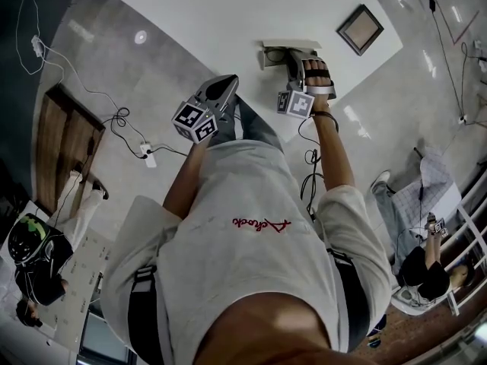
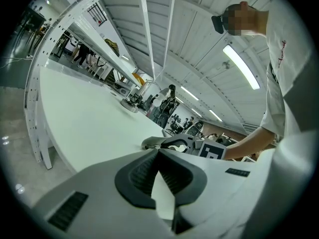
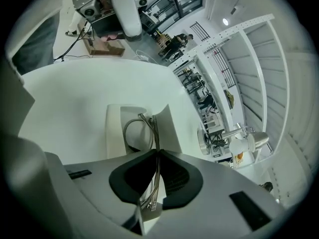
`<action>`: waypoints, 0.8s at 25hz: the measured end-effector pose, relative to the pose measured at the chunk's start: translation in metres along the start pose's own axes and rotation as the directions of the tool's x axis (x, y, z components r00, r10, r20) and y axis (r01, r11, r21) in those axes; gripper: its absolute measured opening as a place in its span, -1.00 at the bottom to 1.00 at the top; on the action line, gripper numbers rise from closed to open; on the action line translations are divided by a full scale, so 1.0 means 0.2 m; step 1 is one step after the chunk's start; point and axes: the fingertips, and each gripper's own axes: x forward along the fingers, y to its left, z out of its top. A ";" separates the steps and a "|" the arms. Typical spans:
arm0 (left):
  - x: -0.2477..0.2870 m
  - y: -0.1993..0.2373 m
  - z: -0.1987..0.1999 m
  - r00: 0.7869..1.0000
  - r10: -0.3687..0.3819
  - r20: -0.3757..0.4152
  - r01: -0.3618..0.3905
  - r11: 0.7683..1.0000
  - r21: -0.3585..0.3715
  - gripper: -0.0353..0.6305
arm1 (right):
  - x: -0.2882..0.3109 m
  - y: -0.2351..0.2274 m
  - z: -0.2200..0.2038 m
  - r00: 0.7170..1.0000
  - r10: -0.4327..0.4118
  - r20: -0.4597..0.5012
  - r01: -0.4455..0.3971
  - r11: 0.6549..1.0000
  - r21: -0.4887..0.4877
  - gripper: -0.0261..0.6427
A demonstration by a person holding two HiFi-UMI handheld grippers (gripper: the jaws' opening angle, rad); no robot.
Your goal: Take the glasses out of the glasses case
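Observation:
A white glasses case (image 3: 114,128) lies open on the white table (image 3: 75,98), with its lid (image 3: 167,128) standing up. Thin metal-framed glasses (image 3: 134,131) rest partly inside it. My right gripper (image 3: 157,156) is shut on the glasses' folded frame, which runs back between the pads. In the head view the right gripper (image 1: 298,61) sits over the case (image 1: 275,52) at the table's near edge. My left gripper (image 1: 221,88) hangs to the left of it, off the table, shut with nothing between its jaws. In the left gripper view the left gripper (image 2: 158,152) points toward the right gripper (image 2: 179,143).
A small dark framed square (image 1: 361,29) lies on the table to the right of the case. Cables and a power strip (image 1: 148,154) run across the floor on the left. Other people and desks stand far off (image 2: 167,101).

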 end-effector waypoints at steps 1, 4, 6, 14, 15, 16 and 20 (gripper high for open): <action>0.00 0.00 0.00 1.000 0.000 -0.001 0.000 1.000 0.003 -0.91 | 0.00 0.00 0.00 1.000 -0.002 0.001 0.002 1.000 -0.002 -0.81; 0.00 0.00 0.00 1.000 0.000 -0.002 0.000 1.000 0.008 -0.91 | -0.03 -0.01 0.01 1.000 -0.024 0.009 0.024 1.000 -0.012 -0.81; 0.00 -0.01 0.00 1.000 0.003 0.000 -0.003 1.000 0.005 -0.91 | -0.04 -0.02 0.01 0.999 -0.045 0.012 0.045 0.999 -0.021 -0.81; 0.01 -0.04 0.01 1.000 -0.011 0.006 0.011 1.000 0.011 -0.91 | -0.15 -0.11 0.05 0.992 -0.116 0.045 0.118 0.992 -0.048 -0.81; 0.01 -0.05 0.01 1.000 -0.013 0.007 0.013 1.000 0.015 -0.91 | -0.16 -0.12 0.07 0.990 -0.128 0.055 0.131 0.990 -0.051 -0.81; 0.02 -0.06 0.02 1.000 -0.016 0.008 0.016 1.000 0.019 -0.91 | -0.18 -0.13 0.08 0.988 -0.138 0.064 0.142 0.989 -0.053 -0.81; 0.05 -0.08 0.04 1.000 -0.027 0.014 0.027 0.999 0.030 -0.91 | -0.22 -0.18 0.11 0.981 -0.172 0.085 0.174 0.984 -0.027 -0.82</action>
